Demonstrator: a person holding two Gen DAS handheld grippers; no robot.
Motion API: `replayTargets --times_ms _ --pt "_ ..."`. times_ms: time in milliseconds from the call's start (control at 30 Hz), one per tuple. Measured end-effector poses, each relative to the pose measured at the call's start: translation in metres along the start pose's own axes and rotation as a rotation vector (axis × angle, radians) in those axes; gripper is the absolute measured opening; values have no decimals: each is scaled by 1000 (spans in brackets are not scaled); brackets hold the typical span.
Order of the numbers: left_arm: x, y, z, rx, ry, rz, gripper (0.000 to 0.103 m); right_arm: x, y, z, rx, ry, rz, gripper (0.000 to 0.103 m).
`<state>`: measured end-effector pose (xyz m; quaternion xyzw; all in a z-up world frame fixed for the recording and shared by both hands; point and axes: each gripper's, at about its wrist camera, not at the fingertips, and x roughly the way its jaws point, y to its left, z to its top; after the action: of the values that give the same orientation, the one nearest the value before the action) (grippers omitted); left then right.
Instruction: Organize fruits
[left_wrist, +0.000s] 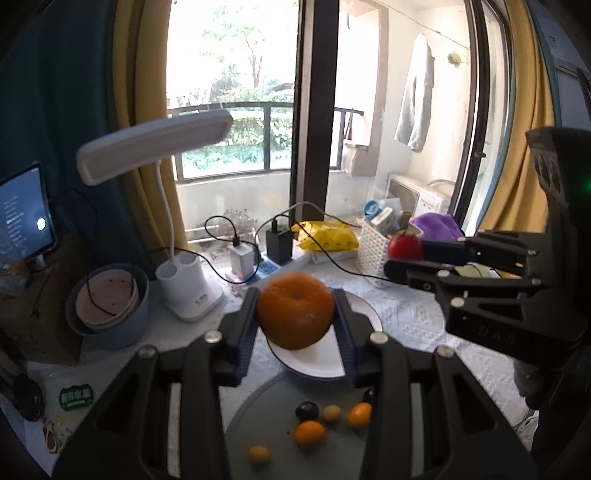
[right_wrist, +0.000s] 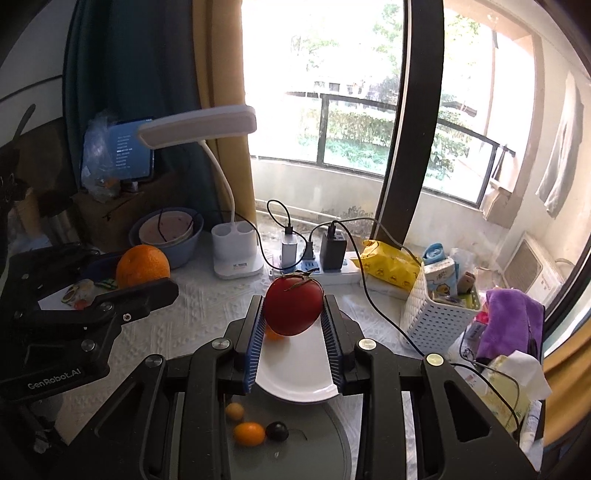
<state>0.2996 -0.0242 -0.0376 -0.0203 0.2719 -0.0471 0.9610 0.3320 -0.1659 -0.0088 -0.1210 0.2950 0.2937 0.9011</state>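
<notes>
My left gripper (left_wrist: 296, 314) is shut on a large orange (left_wrist: 295, 310), held in the air over a white plate (left_wrist: 314, 363). My right gripper (right_wrist: 293, 314) is shut on a red tomato (right_wrist: 293, 306) with a dry stem, also above the white plate (right_wrist: 295, 384). In the left wrist view the right gripper (left_wrist: 404, 254) shows at the right with the tomato (left_wrist: 405, 246). The right wrist view has the left gripper (right_wrist: 146, 275) at the left with the orange (right_wrist: 142, 266). A grey round tray (left_wrist: 258, 424) below holds several kumquats (left_wrist: 309, 432) and a dark grape (left_wrist: 306, 410).
A white desk lamp (left_wrist: 188, 288), a blue bowl stack (left_wrist: 107, 306), chargers with cables (left_wrist: 279, 243), a yellow packet (left_wrist: 325, 236), a white basket (right_wrist: 436, 314) and a purple cloth (right_wrist: 513, 321) crowd the back and right of the table. A tissue pack (right_wrist: 513, 384) lies near right.
</notes>
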Motion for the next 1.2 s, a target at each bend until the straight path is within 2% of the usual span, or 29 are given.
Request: replayTargets --times_ms 500,1200 --pt "79 11 4 -8 95 -41 40 76 -24 7 22 86 18 33" --pt "180 19 -21 -11 252 -78 40 171 -54 -20 83 214 43 33"
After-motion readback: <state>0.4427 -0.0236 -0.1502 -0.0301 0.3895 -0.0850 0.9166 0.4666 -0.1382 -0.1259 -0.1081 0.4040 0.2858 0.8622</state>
